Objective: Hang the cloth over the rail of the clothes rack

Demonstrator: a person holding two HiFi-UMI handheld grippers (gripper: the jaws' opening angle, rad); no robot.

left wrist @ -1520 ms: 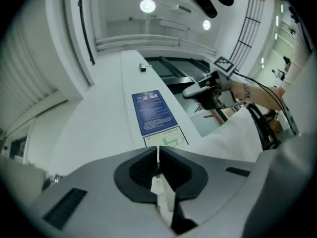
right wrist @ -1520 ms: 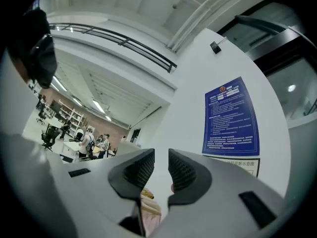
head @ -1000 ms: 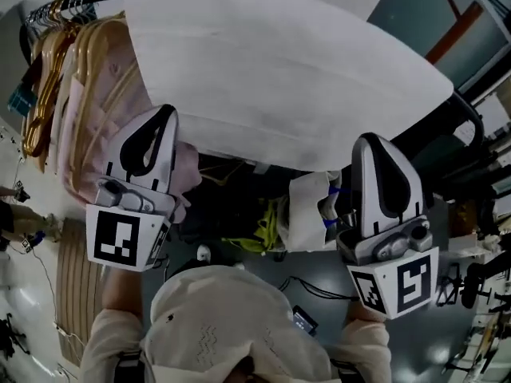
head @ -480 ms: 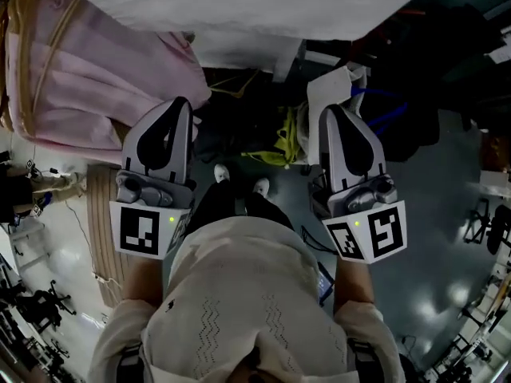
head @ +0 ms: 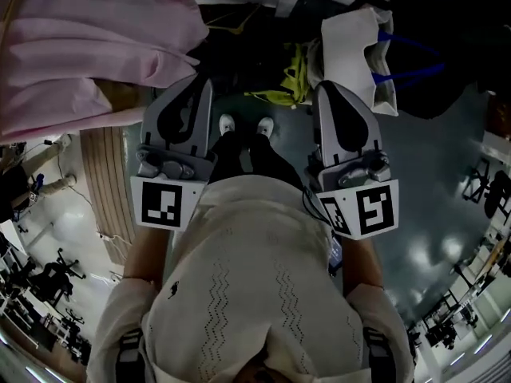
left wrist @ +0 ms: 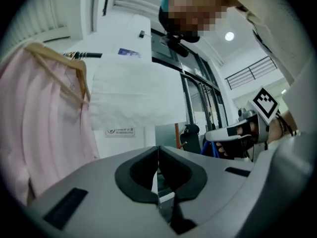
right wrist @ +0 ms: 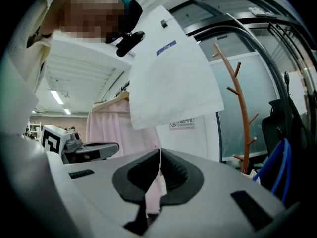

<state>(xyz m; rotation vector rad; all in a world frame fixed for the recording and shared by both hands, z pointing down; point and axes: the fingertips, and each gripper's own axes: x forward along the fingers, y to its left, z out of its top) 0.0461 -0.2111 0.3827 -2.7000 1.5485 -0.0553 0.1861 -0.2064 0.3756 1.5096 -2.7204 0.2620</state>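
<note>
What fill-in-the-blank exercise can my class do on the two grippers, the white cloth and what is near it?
1. The left gripper and the right gripper each have their jaws ____.
2. The white cloth hangs free, held by ____ gripper.
3. Beside it, on a wooden hanger, hangs a garment coloured ____.
4. In the right gripper view, the brown coat stand shows in the picture to the ____ of the cloth.

Missing words: shut; neither; pink; right.
</note>
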